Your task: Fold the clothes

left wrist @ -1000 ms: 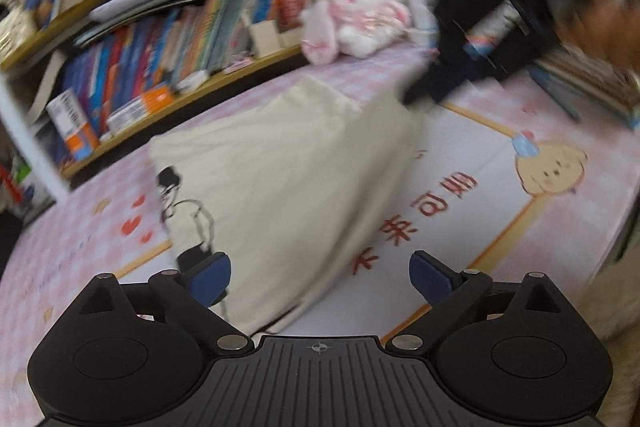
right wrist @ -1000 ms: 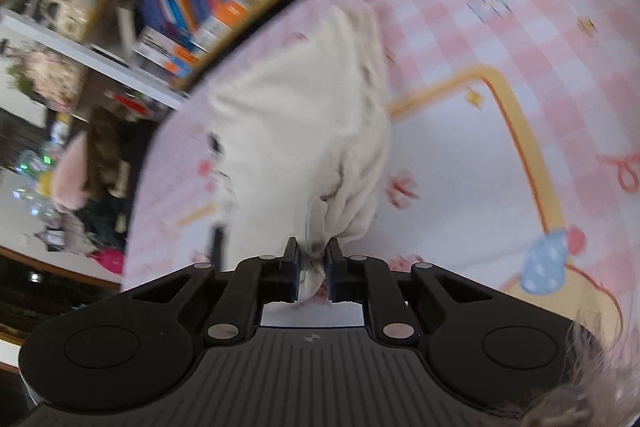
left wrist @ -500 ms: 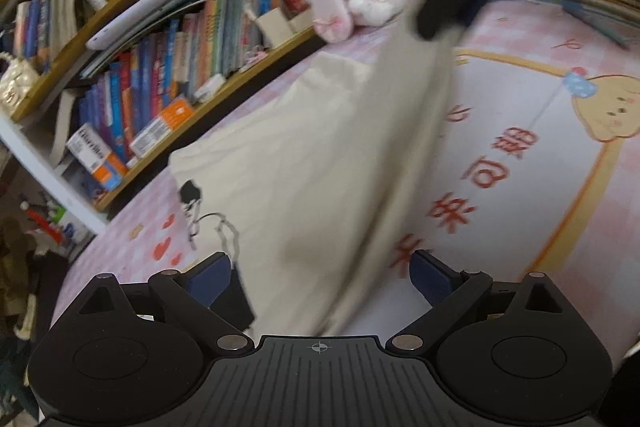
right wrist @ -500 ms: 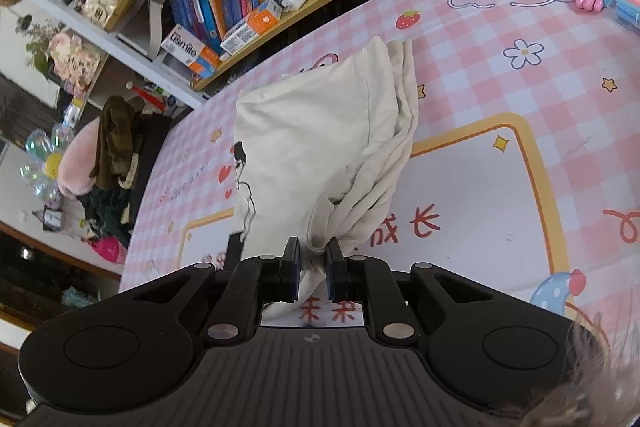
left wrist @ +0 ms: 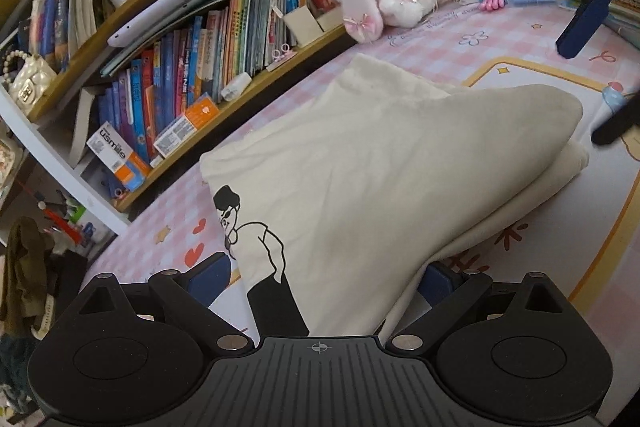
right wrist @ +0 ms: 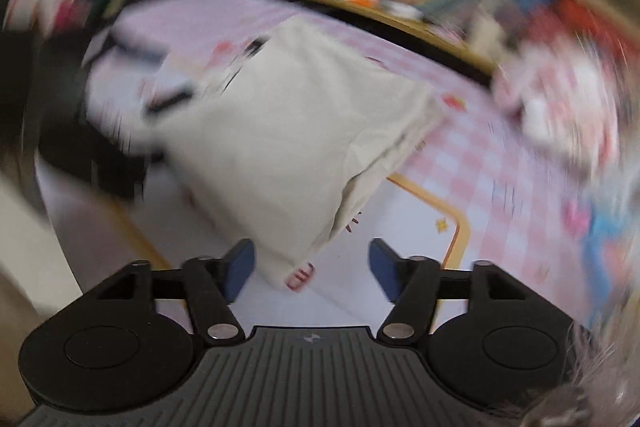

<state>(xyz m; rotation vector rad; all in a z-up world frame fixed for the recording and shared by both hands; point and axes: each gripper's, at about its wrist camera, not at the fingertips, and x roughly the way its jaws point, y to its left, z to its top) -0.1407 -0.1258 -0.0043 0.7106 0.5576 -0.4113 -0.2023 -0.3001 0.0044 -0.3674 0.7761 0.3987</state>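
1. Left wrist view: cream cotton T-shirt with a black line-drawn figure (left wrist: 360,163) lies folded over on itself on the pink checked bench cover (left wrist: 460,47), its long axis running from the near left corner up toward the far right, where the doubled edge bulges. The left hand-held gripper (left wrist: 324,275) stands spread wide, its blue pads either side of the shirt's near hem; cloth lies between them but neither pad presses on it. Far right in this view, one blue pad of the right hand-held gripper (left wrist: 582,27) hangs above the bench, apart from the cloth.

2. Right wrist view, heavily blurred: the same shirt (right wrist: 304,131) stretches away from the right hand-held gripper (right wrist: 312,267) toward the upper left, one corner reaching down between its fingers. Its jaws have just been opening and stand apart, with that corner loose between them, not pinched.

3. Judgement: the left hand is nearer to a usable edge, since the hem already sits inside its spread jaws; closing there and carrying the hem along the long axis toward the bulged far end looks like the next fold.
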